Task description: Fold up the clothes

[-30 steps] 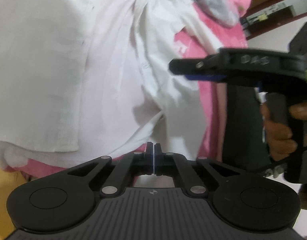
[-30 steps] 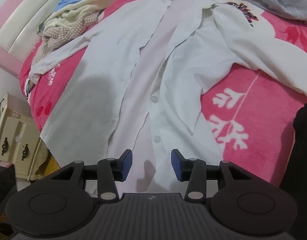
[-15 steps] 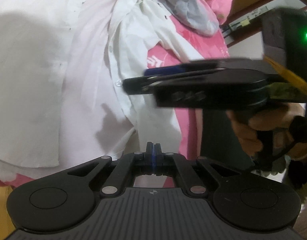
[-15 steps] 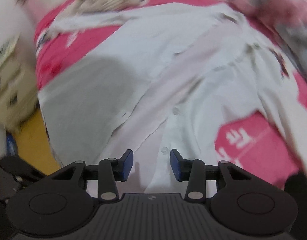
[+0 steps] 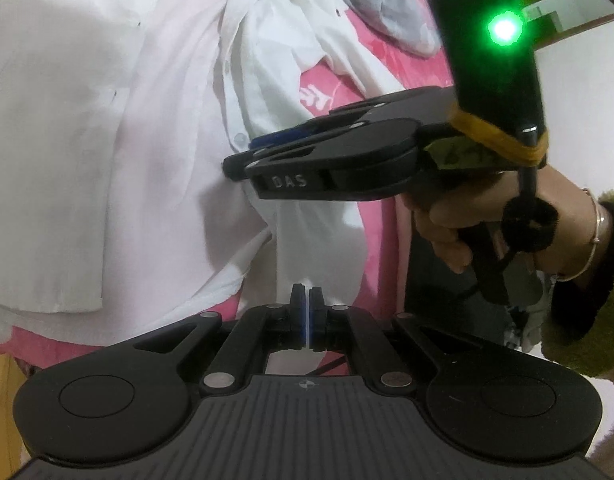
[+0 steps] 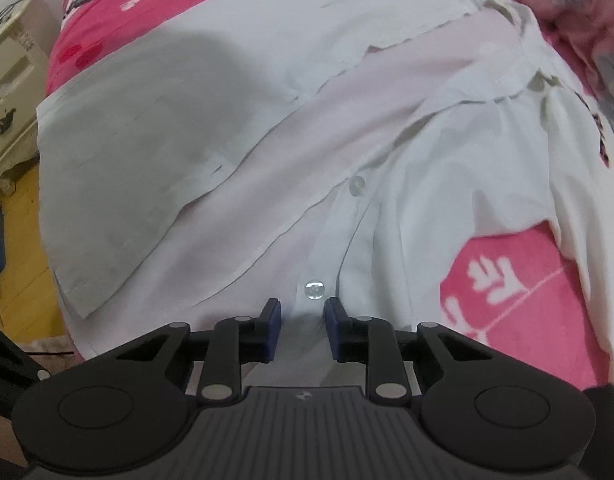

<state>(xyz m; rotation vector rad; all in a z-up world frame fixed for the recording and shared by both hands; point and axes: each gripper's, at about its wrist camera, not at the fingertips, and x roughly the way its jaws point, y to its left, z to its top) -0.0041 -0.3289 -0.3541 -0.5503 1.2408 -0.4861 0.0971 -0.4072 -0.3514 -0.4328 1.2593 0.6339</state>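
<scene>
**Right tongs closing over the button placket**

White shirt (image 6: 407, 128) is lying open on the pink bedspread (image 6: 507, 280), its placket running straight away from the right gripper (image 6: 302, 330) — jaws narrowing, fabric between them, not yet pinched. Left gripper (image 5: 307, 320) is hovering farther off, clamped shut — empty.

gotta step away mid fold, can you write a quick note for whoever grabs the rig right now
Left hand-held gripper: shut, nothing in it, poised above the hem of the white button-up cotton shirt.
Right hand-held gripper: jaws closing, low over the shirt's button strip just below a clear round button; pads not yet pressing cloth.
Things: the shirt lies open, front up, on the pink patterned bedspread, its left front panel flat, its right one rumpled.
Done: shirt spread out; no fold made.
Left: grip the button edge, close the front, smooth it, then fold sleeves and body.
</scene>
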